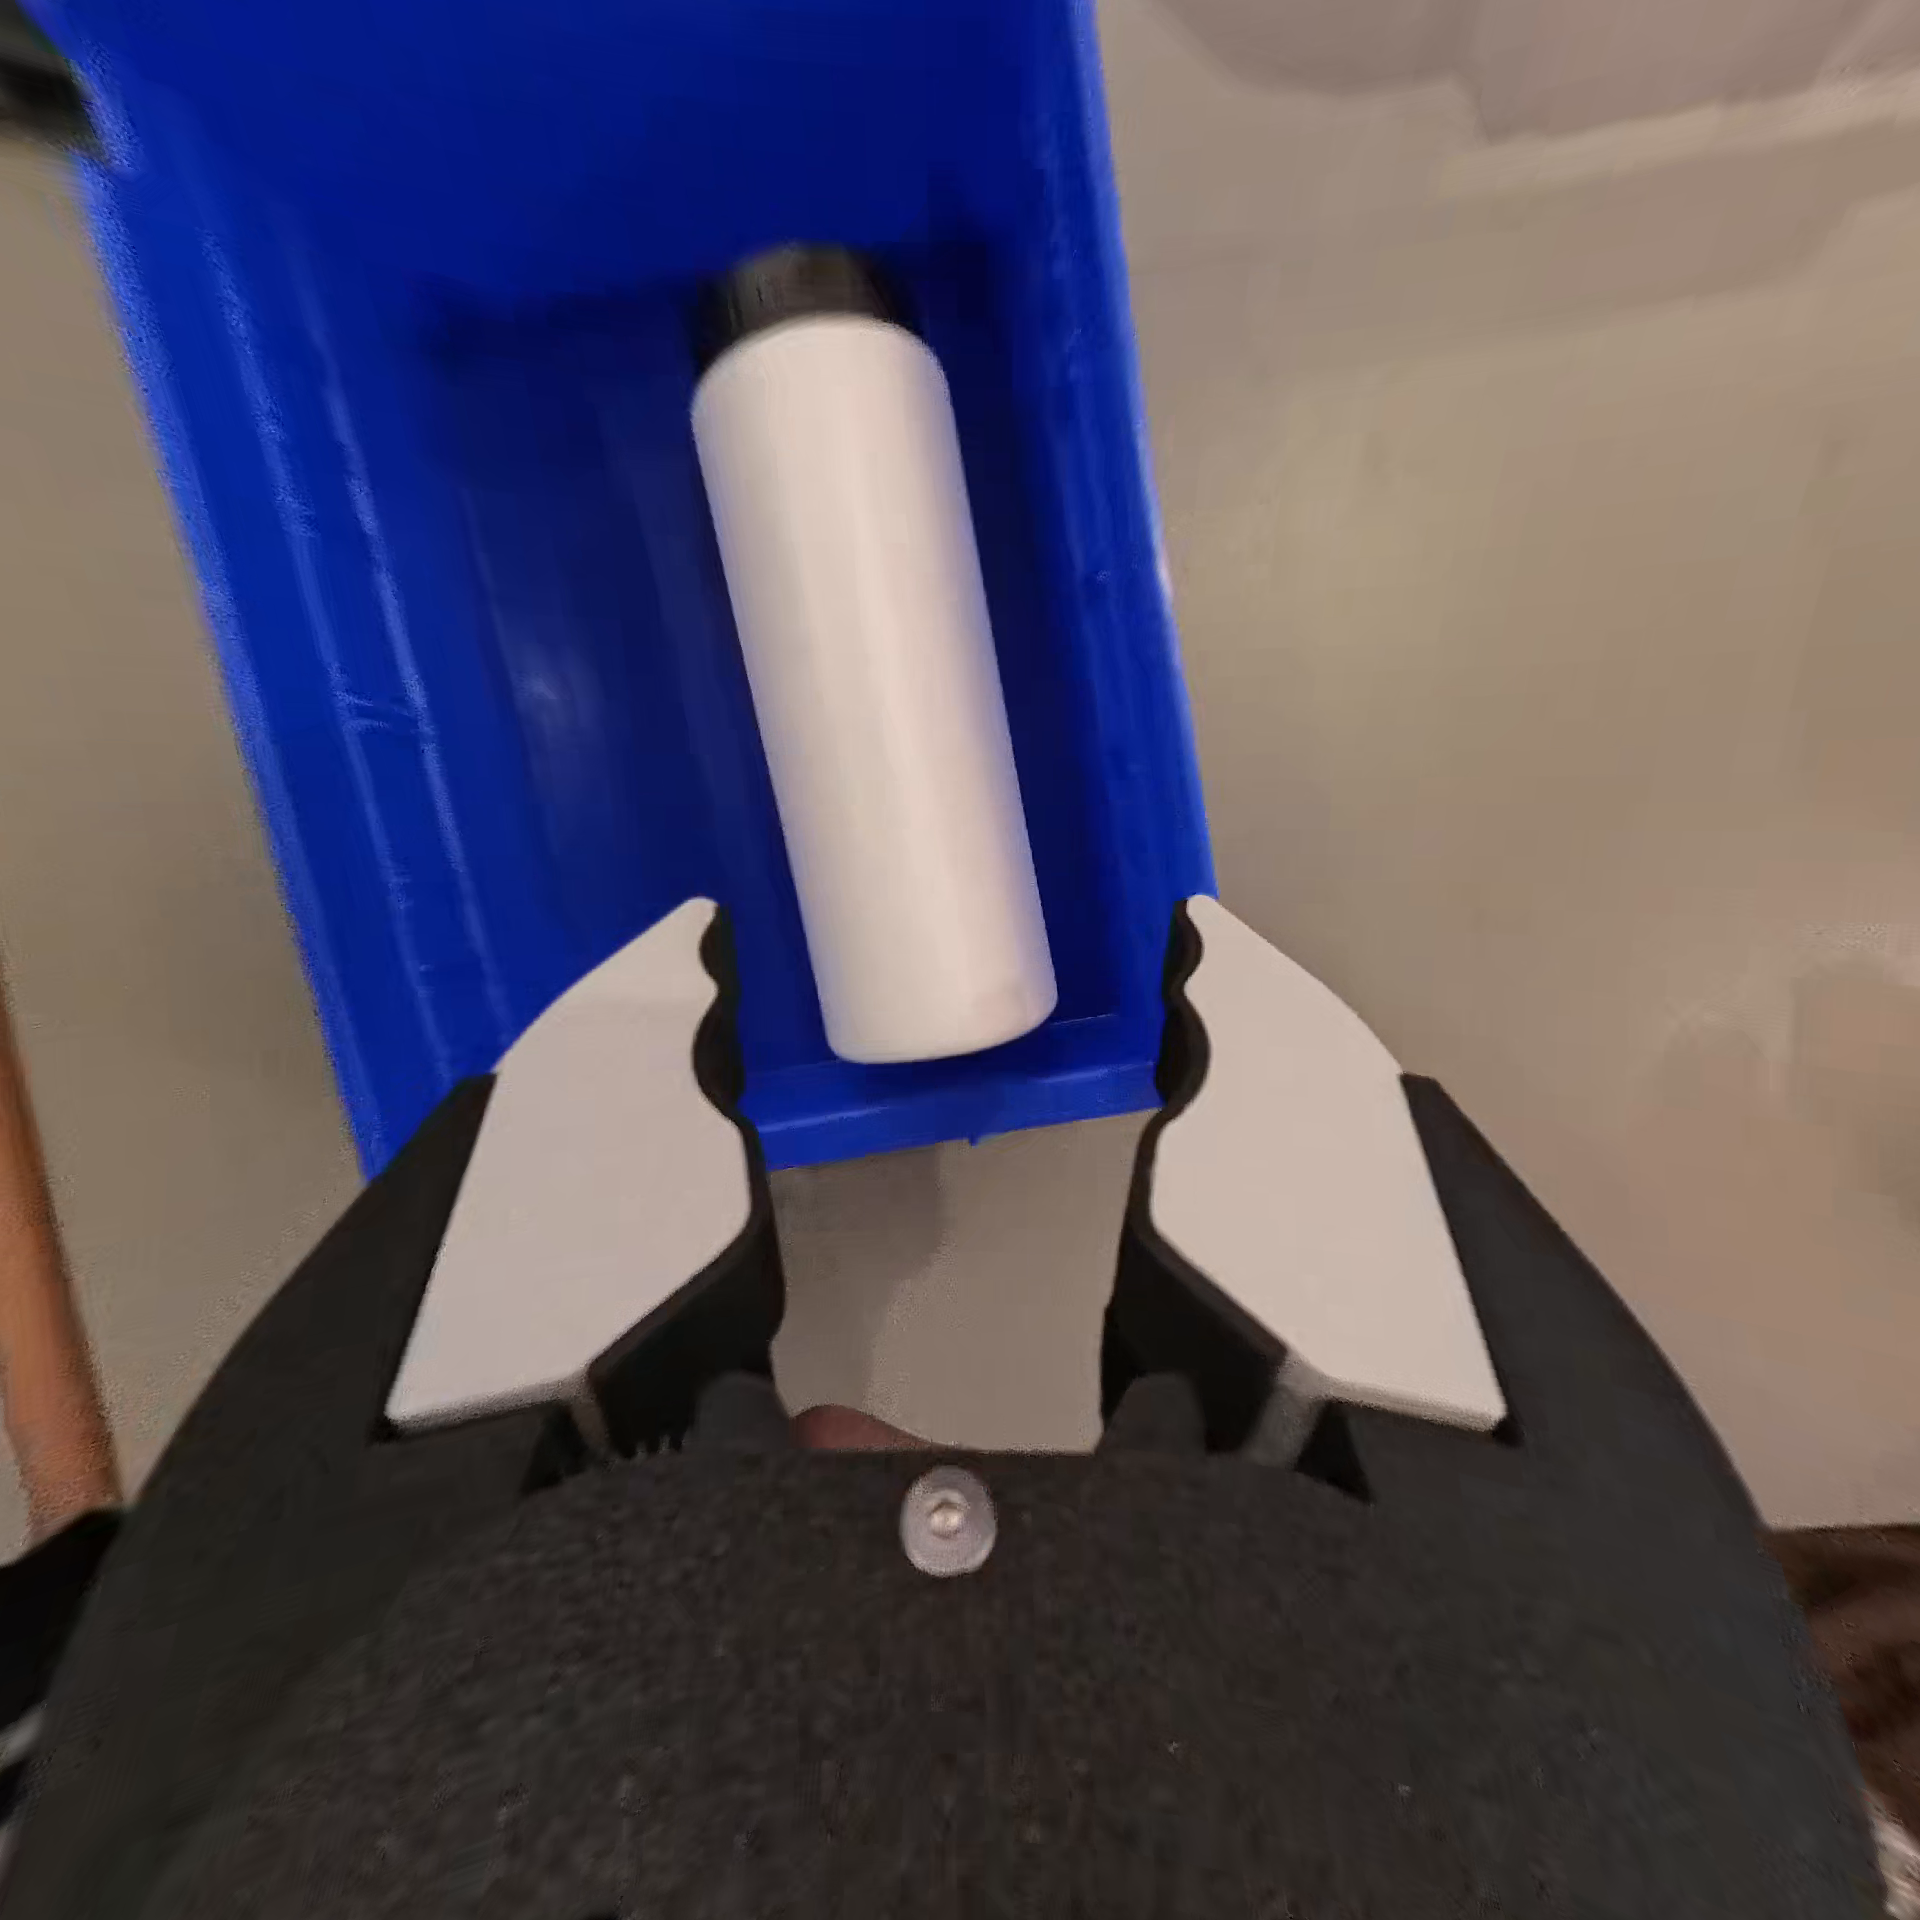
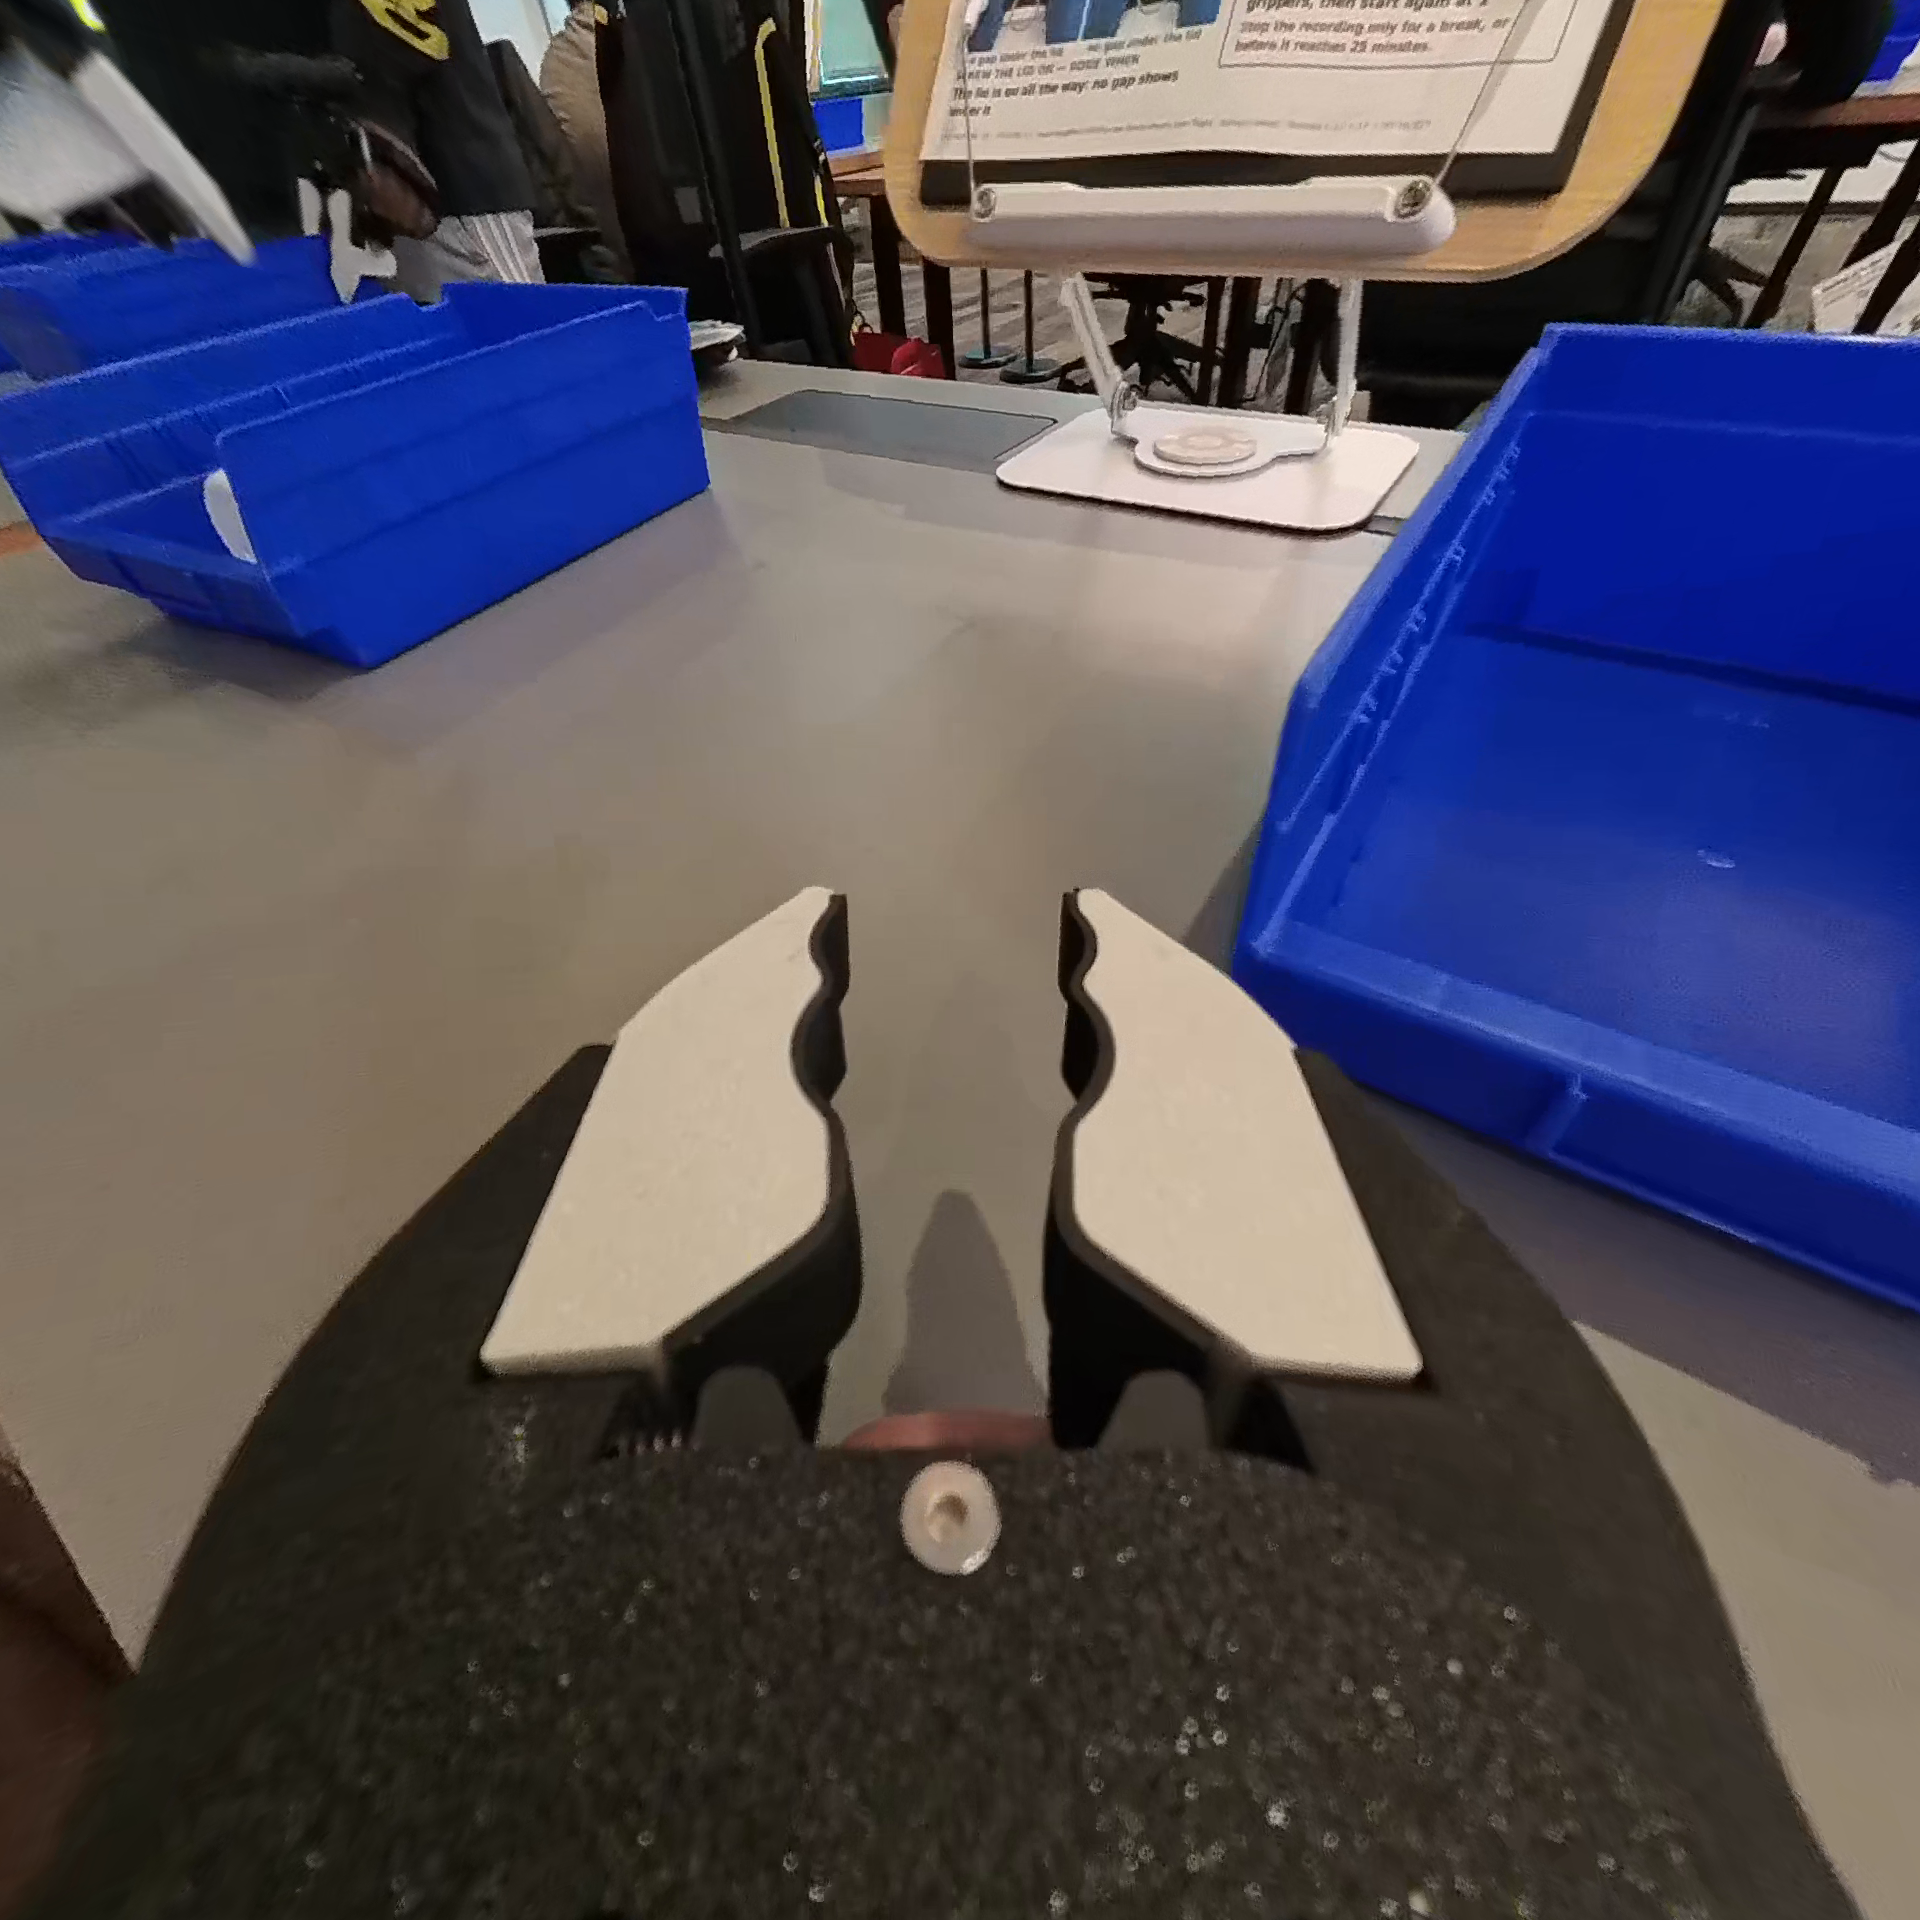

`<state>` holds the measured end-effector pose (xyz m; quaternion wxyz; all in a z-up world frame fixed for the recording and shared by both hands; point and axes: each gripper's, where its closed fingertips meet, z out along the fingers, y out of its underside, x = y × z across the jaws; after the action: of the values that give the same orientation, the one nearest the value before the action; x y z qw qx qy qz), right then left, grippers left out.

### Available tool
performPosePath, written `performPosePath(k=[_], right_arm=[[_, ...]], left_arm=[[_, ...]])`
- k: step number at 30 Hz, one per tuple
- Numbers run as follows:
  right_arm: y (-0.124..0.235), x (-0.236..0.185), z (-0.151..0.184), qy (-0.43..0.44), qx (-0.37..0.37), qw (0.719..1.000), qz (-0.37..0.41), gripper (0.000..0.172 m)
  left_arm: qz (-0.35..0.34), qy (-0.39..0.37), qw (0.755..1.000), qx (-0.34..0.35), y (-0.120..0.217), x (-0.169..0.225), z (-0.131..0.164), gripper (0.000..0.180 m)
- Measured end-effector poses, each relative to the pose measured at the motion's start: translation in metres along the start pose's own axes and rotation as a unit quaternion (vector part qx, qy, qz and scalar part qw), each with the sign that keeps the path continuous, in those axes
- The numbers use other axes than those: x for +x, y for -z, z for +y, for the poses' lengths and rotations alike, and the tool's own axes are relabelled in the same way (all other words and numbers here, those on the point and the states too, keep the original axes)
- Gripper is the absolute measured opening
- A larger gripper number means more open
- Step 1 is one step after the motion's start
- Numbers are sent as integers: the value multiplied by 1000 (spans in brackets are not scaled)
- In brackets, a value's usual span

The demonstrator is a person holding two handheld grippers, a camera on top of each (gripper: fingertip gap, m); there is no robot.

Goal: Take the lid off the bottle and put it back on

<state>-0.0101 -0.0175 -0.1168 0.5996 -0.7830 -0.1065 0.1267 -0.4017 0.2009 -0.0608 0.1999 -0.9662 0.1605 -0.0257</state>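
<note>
Lying capped black in a blue bin [image 1: 312, 520], white bottle [image 1: 873, 675]; both hand-held grippers spread, bare.

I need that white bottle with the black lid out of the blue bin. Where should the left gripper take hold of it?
Grip the white bottle across its smooth cylindrical body, coming from above: it lies on its side in the blue plastic bin, whose walls probably block a sideways approach. The left gripper is open, likely wide enough.

— Where's the free room? A wide stretch of bare grey table [image 2: 644, 790] is left open between the two blue bins.

— And inside the bin [image 1: 312, 520]? The right side is blocked by the white bottle [image 1: 873, 675]; the left is open, walled in by the sides.
</note>
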Motion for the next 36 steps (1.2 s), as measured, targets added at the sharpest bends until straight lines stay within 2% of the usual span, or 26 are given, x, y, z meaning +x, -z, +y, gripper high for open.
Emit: performPosePath(k=[5, 10, 17, 21, 26, 32, 36], right_arm=[[2, -2, 1, 20, -2, 1000, 5, 38], [5, 2, 2, 5, 0, 1000, 4, 38], [3, 5, 4, -14, -9, 1000, -2, 38], [3, 4, 4, -11, -10, 1000, -4, 38], [3, 3, 4, -11, -10, 1000, -6, 38], [3, 4, 4, -15, -11, 1000, -7, 38], [1, 2, 6, -6, -16, 1000, -6, 38]], left_arm=[[-3, 65, 994, -91, -61, -13, 13, 78], [9, 89, 985, -146, -96, -14, 29, 88], [-88, -6, 979, -186, -118, -29, 33, 90], [-106, -87, 974, -178, -120, -36, 28, 89], [-111, -120, 973, -160, -117, -53, 28, 89], [-89, -77, 989, -90, -92, -81, 21, 87], [-36, -30, 999, -25, -63, -86, 12, 86]])
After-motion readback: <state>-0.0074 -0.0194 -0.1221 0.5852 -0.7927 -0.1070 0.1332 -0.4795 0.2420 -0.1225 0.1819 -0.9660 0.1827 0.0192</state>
